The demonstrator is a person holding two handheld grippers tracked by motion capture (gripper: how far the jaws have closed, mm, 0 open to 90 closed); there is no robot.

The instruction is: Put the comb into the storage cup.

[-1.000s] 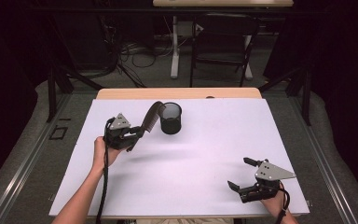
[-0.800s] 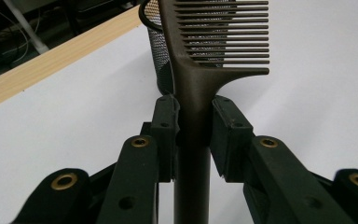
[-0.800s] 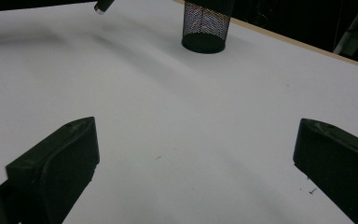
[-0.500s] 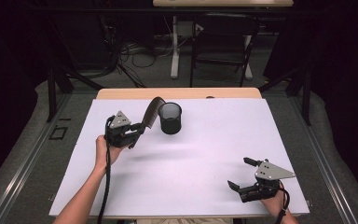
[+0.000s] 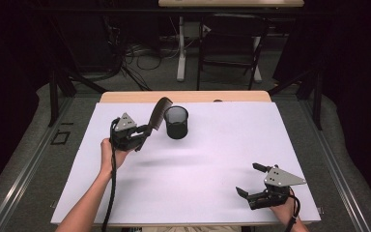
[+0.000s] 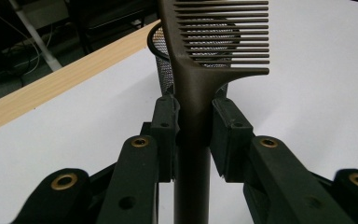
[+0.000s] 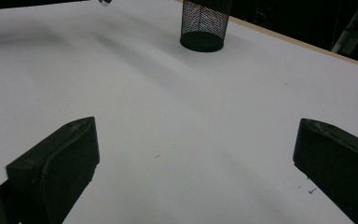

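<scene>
A dark brown comb (image 5: 159,113) is clamped by its handle in my left gripper (image 5: 142,135), held above the table just left of a black mesh cup (image 5: 176,122). In the left gripper view the comb (image 6: 209,51) rises between the two jaws, its teeth pointing right, with the mesh cup (image 6: 165,70) right behind it. My right gripper (image 5: 249,180) rests low near the table's front right corner, its jaws spread wide with nothing between them. From the right gripper view the mesh cup (image 7: 204,25) stands far off on the white sheet.
A white sheet (image 5: 198,169) covers most of the table, leaving a wooden strip (image 5: 183,96) bare along the far edge. Beyond the table are dark stands, cables and a chair (image 5: 227,53) on the floor.
My left gripper has carried the comb slightly to the right and up, closer to the mesh cup. The right gripper has stayed put.
</scene>
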